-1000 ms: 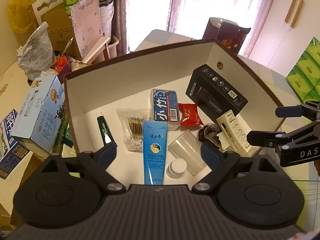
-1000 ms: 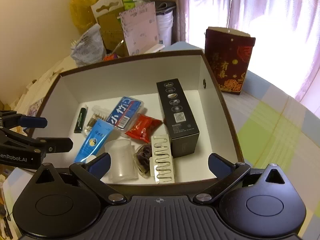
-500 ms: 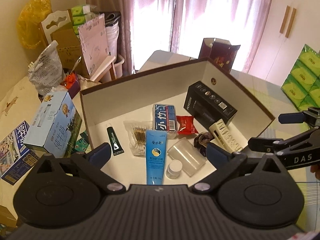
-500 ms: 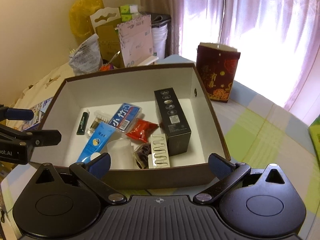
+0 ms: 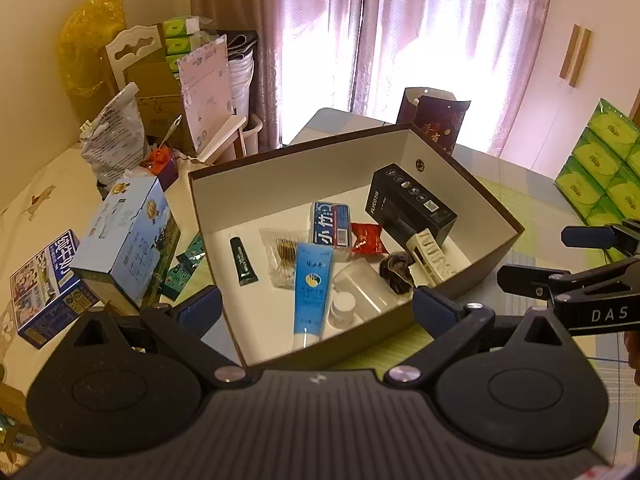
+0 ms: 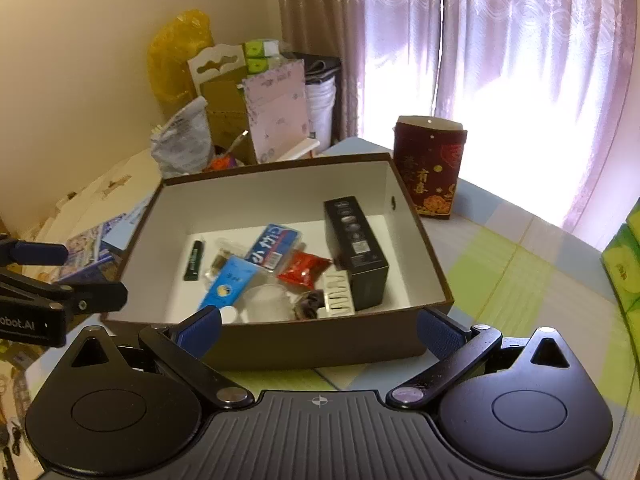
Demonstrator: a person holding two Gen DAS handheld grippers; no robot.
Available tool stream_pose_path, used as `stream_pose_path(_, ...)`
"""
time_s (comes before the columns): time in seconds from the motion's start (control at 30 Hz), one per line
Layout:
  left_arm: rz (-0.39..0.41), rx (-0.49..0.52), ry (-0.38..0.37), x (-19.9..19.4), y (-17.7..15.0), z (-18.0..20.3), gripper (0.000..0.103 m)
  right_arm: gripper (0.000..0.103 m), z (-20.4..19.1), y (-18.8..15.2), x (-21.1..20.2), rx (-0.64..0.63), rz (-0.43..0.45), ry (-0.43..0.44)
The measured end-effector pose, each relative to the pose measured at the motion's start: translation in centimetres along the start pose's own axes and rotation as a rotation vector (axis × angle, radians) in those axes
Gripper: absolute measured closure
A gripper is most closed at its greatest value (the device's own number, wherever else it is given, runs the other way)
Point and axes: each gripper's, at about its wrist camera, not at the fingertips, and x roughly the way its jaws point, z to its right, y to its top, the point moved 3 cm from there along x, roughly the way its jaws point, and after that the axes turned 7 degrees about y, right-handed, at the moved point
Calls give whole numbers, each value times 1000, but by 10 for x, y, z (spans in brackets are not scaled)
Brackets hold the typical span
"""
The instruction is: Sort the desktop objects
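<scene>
Left wrist view: the left hand-held gripper (image 5: pixel 316 306) hangs above the near edge of the brown box (image 5: pixel 496 204), its blue-padded fingers spread wide and holding nothing.
Right wrist view: the right hand-held gripper (image 6: pixel 318 330) sits just in front of the box's near wall, fingers spread wide and empty.
Box: open-topped, white inside, standing on the tabletop (image 6: pixel 516 264), which carries a green and blue checked cloth.
Box contents, right side: a black carton (image 5: pixel 410 204) lies along the right wall, with a white ribbed piece (image 5: pixel 430 256) against its near end.
Box contents, middle: a blue and red packet (image 5: pixel 331 224), a red sachet (image 5: pixel 368 238) beside it, a bag of cotton swabs (image 5: pixel 282 256), and a blue tube (image 5: pixel 310 288) lying over the bag's edge.
Box contents, near side: a clear plastic cup (image 5: pixel 362 286) on its side, a small white cap (image 5: pixel 343 314) touching it, and a dark crumpled item (image 5: pixel 396 272) whose kind I cannot tell.
Box contents, left: a dark green tube (image 5: pixel 242 260), apart from the rest.
Beyond the box: a dark red gift bag (image 6: pixel 432 168) stands upright near the far right corner.
Left of the box: a light blue carton (image 5: pixel 128 236).
</scene>
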Motion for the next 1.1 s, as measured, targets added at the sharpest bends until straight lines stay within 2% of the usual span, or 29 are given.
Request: stream_pose_path(1.1, 45, -66, 61, -103, -61, 15, 3, 2, -35, -53, -86, -7, 56, 87)
